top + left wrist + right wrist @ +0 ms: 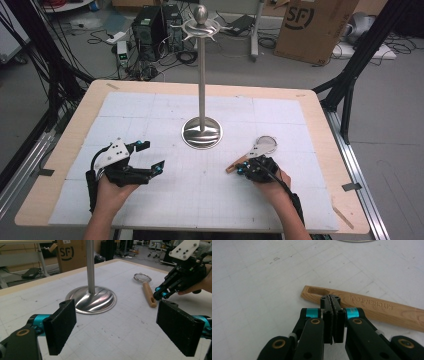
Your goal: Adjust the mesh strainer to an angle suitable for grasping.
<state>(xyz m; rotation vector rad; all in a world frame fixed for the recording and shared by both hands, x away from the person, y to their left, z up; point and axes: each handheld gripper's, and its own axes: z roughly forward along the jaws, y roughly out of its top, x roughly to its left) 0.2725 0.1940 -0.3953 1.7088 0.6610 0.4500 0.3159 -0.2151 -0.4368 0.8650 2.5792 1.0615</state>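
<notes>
Two grippers work at the near side of the surface (320, 125), one in each hand. The left gripper (150, 155) sits near the front left, its two fingers (62, 325) spread wide and released, with nothing between them. The right gripper (333, 315) is at the front right, its fingers (328, 322) clenched flat against each other with nothing caught between; their tips hover over the near end of the handle and appear not to touch it.

One strainer (265, 145) lies just beyond the right gripper: a round wire-mesh bowl on a wooden handle (382, 308), flat on the white gridded mat (150, 110), handle end toward the person. The handle has a slot at its end and the engraved words "KITCHEN TOOL".

Farther in, at the middle of the mat, stands one metal stand (201, 90): a round polished base, a tall upright pole, and curved hooks under a knob at the top. The stretch of mat between the two grippers is open, as is the room left of the stand. A bare wooden edge frames the mat all round.

Beyond the far edge, on the floor, stands one cardboard box (312, 25) printed "SF".
</notes>
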